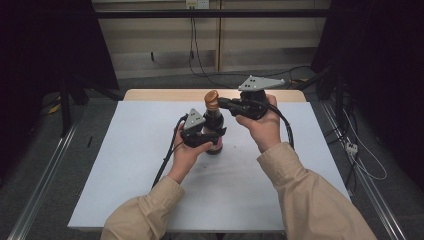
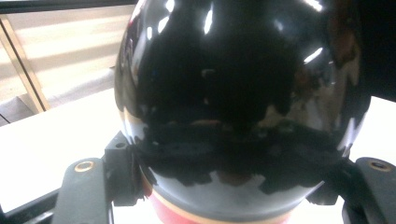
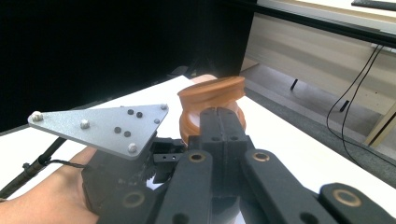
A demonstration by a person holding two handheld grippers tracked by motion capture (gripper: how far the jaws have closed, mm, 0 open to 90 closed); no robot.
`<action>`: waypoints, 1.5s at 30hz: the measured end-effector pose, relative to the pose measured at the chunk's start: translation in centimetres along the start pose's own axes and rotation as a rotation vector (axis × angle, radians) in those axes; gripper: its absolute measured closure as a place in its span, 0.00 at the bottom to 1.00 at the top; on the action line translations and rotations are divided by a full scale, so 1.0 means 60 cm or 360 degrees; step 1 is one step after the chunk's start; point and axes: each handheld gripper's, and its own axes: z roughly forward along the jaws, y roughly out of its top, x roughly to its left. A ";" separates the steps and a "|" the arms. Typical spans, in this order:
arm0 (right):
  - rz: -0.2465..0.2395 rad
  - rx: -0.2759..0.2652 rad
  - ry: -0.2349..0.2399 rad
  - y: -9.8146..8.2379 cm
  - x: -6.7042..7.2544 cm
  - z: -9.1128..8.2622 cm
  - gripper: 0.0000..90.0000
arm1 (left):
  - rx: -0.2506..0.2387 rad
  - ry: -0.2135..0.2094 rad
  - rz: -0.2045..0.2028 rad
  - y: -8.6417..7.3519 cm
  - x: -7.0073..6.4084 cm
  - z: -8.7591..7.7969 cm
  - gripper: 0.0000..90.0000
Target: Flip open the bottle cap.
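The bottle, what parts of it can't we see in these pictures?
- Label: in the left gripper view the bottle sits so close that its label is cut off by the bottom edge.
- Cap: in the right gripper view the right gripper has its shut fingers before the brown cap, so whether they touch it is unclear.
- Front of the bottle: in the high view the left gripper covers it.

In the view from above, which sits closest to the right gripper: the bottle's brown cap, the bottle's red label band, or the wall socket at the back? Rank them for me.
From the right gripper:
1. Brown cap, right at its fingers, on top of the dark bottle.
2. Red label band, lower down, near the bottle's base on the table.
3. Wall socket, far back at the top of the view.
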 end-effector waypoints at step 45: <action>-0.0001 0.0013 0.0013 0.012 0.001 0.003 1.00 | 0.0006 0.0002 0.0014 -0.001 0.000 0.000 0.34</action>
